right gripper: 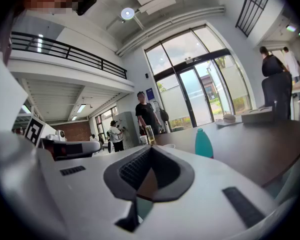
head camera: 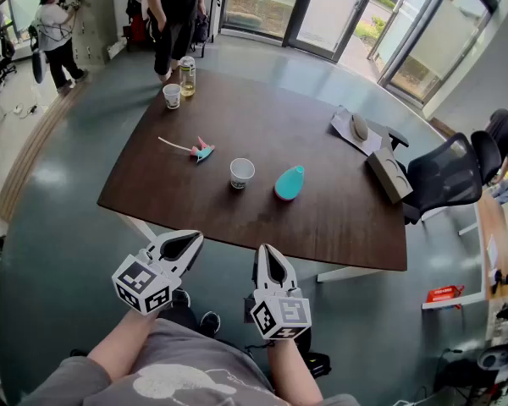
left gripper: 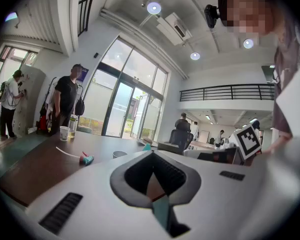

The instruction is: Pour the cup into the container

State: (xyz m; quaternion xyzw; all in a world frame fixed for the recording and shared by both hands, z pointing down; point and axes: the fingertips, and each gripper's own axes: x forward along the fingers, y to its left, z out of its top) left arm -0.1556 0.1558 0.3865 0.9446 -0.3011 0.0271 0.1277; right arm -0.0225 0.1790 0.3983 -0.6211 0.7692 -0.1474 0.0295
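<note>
Honestly, the mix-up risk is what's worrying me: the white cup (head camera: 242, 172) is sitting mid-table (head camera: 322, 201), just beside the teal container (head camera: 289, 183), but a second cup (head camera: 172, 96) is standing at the far edge. Squeezing too hard could be tipping it too. The left gripper (head camera: 189, 242) and right gripper (head camera: 268, 255) are hanging off the near edge, jaws pressed together, holding nothing.

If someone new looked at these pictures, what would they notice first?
Probably the big dark brown table filling the middle of the head view. A white paper cup and a teal container stand side by side near its centre. Next come the two white grippers at the bottom, the left gripper and the right gripper, both shut and empty, short of the table's near edge.
</note>
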